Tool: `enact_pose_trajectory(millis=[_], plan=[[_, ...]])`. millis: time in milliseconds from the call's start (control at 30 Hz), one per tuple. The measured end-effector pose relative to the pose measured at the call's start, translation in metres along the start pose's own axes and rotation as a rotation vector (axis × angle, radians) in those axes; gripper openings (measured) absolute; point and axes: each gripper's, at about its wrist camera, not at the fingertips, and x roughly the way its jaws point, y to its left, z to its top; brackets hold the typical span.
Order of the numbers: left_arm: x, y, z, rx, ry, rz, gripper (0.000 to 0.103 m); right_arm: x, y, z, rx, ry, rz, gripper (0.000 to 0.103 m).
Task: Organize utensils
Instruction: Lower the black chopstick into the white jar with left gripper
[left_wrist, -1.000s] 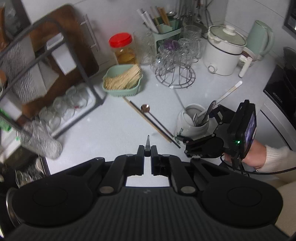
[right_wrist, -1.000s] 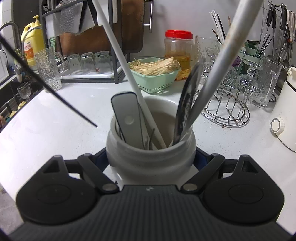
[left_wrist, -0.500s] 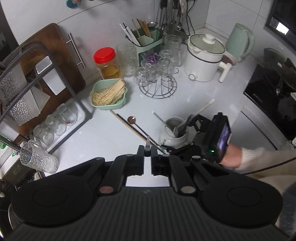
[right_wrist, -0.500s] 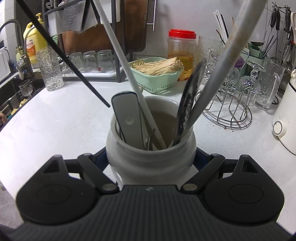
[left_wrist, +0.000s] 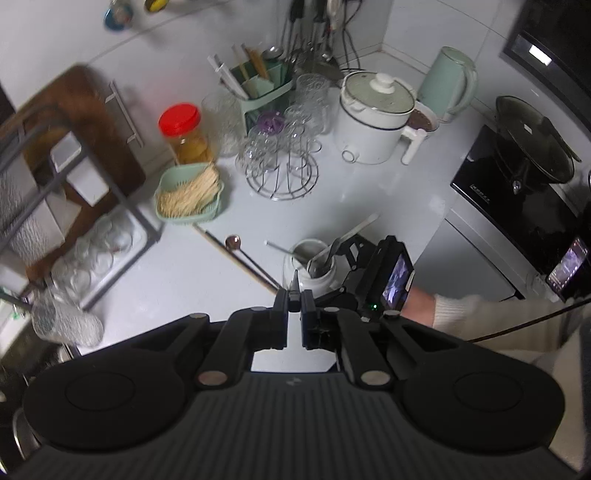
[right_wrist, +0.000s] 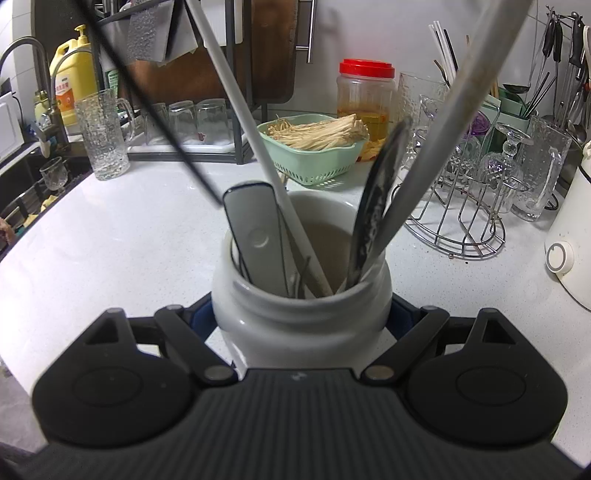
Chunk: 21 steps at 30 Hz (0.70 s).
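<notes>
Left gripper (left_wrist: 294, 295): raised above the bench, fingers pressed together on a thin black chopstick (left_wrist: 295, 281); only a short dark tip shows between and just past the fingertips in the left wrist view.
Black chopstick, right wrist view: a thin dark rod (right_wrist: 147, 107) slants down from the upper left, its lower end in the air just left of the jar mouth, beside the flat grey handle (right_wrist: 256, 236); whether it touches the jar cannot be told.
Right gripper (right_wrist: 301, 321): fingers spread around the white ceramic jar (right_wrist: 299, 328), one on each side of its body, clamping it.
White ceramic jar: stands upright on the white bench (left_wrist: 369, 199), near the front edge, directly ahead of the left gripper's fingertips in the left wrist view (left_wrist: 314, 266).
Jar contents: the flat grey handle at the left, a long white rod (right_wrist: 258, 133) leaning up to the left, a dark patterned handle (right_wrist: 376, 206) and a thick grey handle (right_wrist: 454, 122) leaning up to the right.
Loose utensils: a wooden chopstick (left_wrist: 229, 251) and a slim spoon with a round coppery bowl (left_wrist: 233, 242) lie side by side on the bench, left of the jar, between it and the green basket (left_wrist: 188, 192).
Green basket: holds pale thin strands, set beside the red-lidded jar (left_wrist: 183, 133).
Behind: a wire rack of glasses (left_wrist: 282, 162), a white cooker (left_wrist: 373, 118), a pale green kettle (left_wrist: 448, 81).
</notes>
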Motion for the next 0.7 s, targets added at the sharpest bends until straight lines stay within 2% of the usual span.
enact_pose_trajectory(millis=[333, 700], plan=[[-0.002, -0.011, 0.012, 0.007, -0.004, -0.008, 0.007, 0.000, 0.000, -0.001, 0.005, -0.010, 0.000, 0.091], [0.058, -0.013, 0.017, 0.045, 0.039, -0.012, 0.007, 0.000, 0.001, -0.001, 0.009, -0.016, 0.000, 0.091]])
